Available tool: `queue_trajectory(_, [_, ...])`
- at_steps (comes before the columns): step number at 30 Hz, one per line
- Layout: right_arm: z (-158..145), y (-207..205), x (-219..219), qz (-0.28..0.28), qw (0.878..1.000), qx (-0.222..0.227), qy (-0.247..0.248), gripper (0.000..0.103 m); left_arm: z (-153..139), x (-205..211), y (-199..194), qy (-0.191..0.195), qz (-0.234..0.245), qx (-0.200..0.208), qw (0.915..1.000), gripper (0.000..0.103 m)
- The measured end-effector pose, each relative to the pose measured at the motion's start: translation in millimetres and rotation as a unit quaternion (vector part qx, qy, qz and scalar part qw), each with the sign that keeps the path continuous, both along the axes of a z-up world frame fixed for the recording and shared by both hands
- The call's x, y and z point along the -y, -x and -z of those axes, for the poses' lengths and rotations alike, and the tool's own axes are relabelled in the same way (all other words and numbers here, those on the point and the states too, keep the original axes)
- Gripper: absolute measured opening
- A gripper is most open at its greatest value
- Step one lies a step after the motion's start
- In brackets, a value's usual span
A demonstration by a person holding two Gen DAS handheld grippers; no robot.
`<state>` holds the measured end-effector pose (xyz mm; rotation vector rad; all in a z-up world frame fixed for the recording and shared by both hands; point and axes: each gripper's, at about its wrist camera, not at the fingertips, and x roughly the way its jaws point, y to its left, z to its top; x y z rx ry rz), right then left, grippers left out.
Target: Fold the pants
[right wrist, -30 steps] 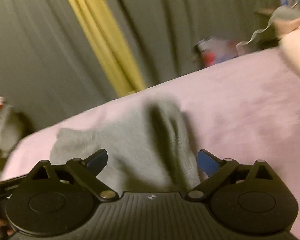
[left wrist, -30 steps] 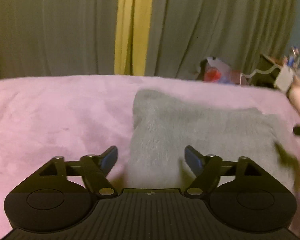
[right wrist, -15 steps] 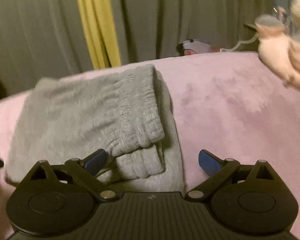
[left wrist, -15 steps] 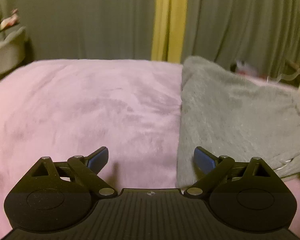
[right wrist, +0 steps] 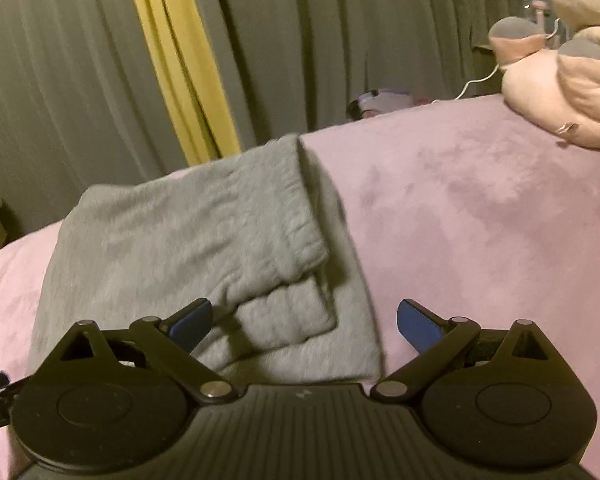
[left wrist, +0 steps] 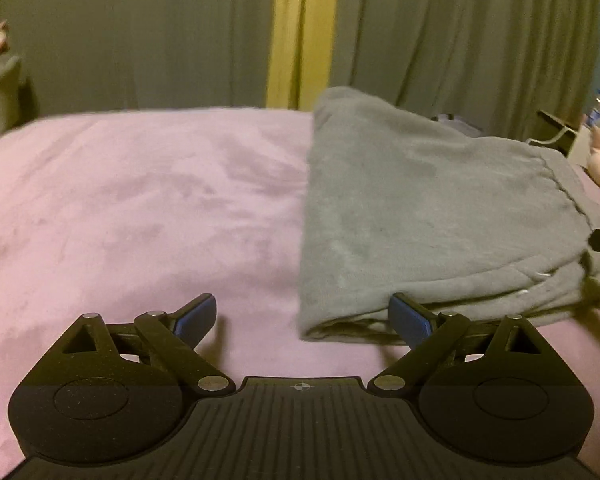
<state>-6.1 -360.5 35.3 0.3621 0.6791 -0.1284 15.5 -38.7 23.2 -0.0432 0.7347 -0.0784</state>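
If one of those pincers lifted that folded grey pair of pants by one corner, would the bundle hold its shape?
Probably not. The grey pants look like soft fleecy knit stacked in loose layers, so lifting a corner would likely let them droop and unfold. Pushed sideways, they would probably bunch rather than slide, since the pink blanket looks plush. Both the left gripper and right gripper stand open.

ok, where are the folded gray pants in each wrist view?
Left wrist: gray pants fill the right half, on the pink blanket.
Right wrist: pants lie left of centre, cuffs nearest the camera.
Shared landmark: yellow curtain strip, behind the pants' far edge.
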Motion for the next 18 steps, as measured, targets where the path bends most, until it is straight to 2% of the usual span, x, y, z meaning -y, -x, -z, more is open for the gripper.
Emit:
queue_trajectory(3, [-3.7,-3.1,20.0,0.015,0.995,0.006,-0.100,0.099,5.4,-14.7,-4.1,0.057,-0.024,-0.023,0.9978,0.098])
queue_trajectory(5, [-3.9,-2.7,33.3,0.018,0.983,0.020,-0.180,0.099,8.3,-20.4,-5.8,0.085,-0.034,-0.033,0.9952,0.098])
queue_trajectory(6, [-4.1,-2.7,38.6,0.021,0.977,0.027,-0.212,0.096,9.2,-21.7,-6.5,0.093,-0.038,-0.036,0.9943,0.099])
queue_trajectory(8, [-6.8,-2.7,45.7,0.025,0.966,0.043,-0.254,0.081,8.9,-20.8,-5.0,0.091,-0.039,-0.034,0.9945,0.099])
queue_trajectory(10, [-7.0,-5.5,48.7,0.027,0.959,0.040,-0.278,0.055,9.1,-18.5,-3.5,0.081,-0.038,-0.031,0.9955,0.100])
queue_trajectory(12, [-2.4,-11.9,48.0,0.025,0.958,0.025,-0.286,0.045,9.1,-16.9,-3.6,0.074,-0.038,-0.030,0.9961,0.100])
queue_trajectory(15, [5.0,-21.5,43.6,0.029,0.961,-0.011,-0.276,0.045,9.3,-17.8,-3.7,0.077,-0.038,-0.032,0.9958,0.100])
queue_trajectory(18, [3.1,-23.1,40.3,0.039,0.960,-0.012,-0.277,0.050,10.4,-19.6,-3.7,0.082,-0.039,-0.033,0.9953,0.100])
